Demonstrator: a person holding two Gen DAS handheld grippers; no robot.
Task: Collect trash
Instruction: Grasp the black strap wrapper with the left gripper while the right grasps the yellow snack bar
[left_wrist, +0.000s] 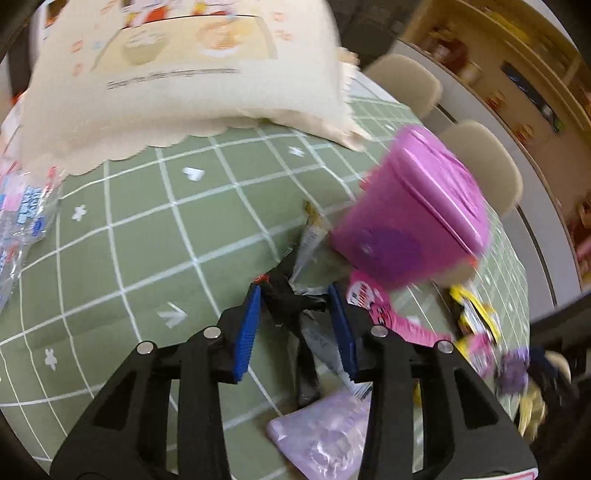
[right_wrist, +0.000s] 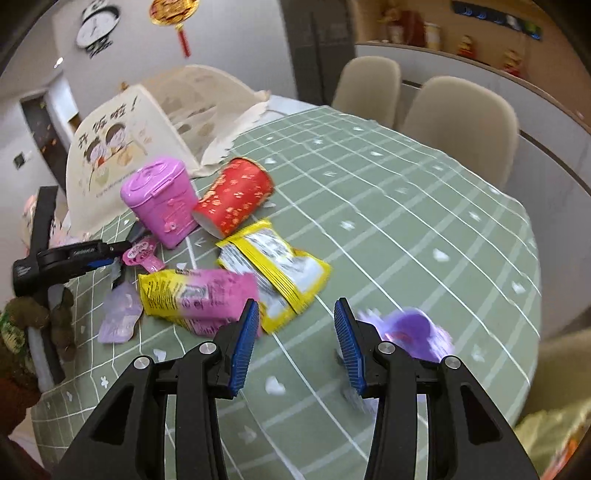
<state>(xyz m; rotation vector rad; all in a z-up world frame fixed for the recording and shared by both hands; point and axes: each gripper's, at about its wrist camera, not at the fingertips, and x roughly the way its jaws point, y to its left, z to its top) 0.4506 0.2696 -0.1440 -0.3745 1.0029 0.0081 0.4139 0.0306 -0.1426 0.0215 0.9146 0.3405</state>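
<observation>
The left gripper (left_wrist: 295, 314) hangs over a crumpled black-and-silver wrapper (left_wrist: 295, 302) on the green checked tablecloth (left_wrist: 147, 240), just near of the pink mini bin (left_wrist: 410, 214); its jaws straddle the wrapper, but whether the pads already press it I cannot tell. A clean pick probably means sinking until both pads flank the thickest crumple, then squeezing without snagging cloth. The right gripper (right_wrist: 295, 343) stands open and empty above bare cloth, a purple wrapper (right_wrist: 413, 332) just to its right, yellow and pink packets (right_wrist: 199, 295) to its left.
</observation>
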